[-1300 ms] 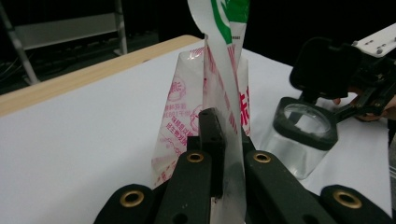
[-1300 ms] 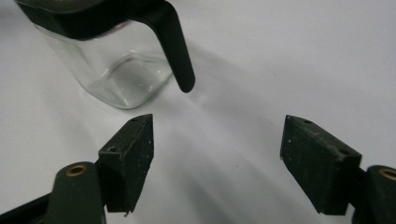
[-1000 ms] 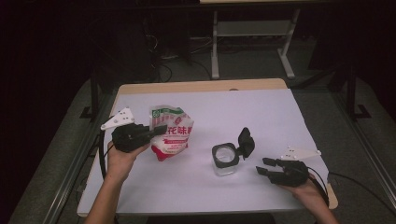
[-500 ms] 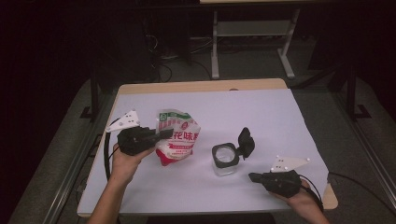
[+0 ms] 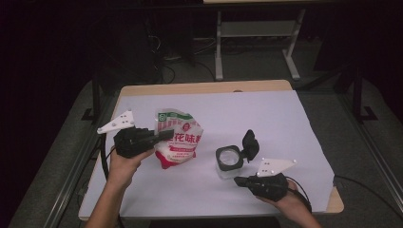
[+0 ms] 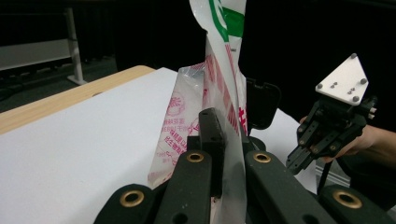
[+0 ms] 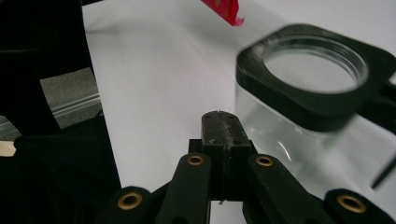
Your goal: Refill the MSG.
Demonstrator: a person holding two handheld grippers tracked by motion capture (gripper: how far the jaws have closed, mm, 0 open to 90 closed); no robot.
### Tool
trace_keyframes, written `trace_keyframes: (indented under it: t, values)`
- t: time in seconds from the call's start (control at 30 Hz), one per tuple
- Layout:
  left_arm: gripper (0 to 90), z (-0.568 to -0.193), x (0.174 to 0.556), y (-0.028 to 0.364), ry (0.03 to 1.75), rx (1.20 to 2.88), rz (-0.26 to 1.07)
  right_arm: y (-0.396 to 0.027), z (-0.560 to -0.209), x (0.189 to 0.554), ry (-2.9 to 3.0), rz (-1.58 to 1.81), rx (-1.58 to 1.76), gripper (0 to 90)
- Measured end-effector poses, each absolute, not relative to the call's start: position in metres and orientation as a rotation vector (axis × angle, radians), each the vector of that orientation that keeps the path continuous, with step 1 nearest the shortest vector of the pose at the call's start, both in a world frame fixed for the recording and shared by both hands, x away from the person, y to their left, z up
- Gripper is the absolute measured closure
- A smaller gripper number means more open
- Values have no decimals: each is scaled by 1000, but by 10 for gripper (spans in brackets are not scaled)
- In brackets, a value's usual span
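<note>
The right gripper (image 5: 242,181) has come nearer to the open container (image 5: 229,159), jaws together, holding nothing. The left gripper (image 5: 164,135) pinches the bag (image 5: 180,137) upright on the table (image 5: 266,118).
</note>
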State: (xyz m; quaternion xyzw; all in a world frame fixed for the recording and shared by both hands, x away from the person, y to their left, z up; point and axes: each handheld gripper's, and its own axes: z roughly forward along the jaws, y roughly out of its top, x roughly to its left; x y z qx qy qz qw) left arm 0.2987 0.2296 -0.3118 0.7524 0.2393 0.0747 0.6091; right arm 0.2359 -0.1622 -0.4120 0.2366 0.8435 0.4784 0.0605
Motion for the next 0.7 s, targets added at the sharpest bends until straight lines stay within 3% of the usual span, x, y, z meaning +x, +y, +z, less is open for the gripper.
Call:
trace_keyframes:
  t: [0.7]
  values:
    - [900,-284,292,243,517,1705,160,-96,-392,262,2472,1452,680,898]
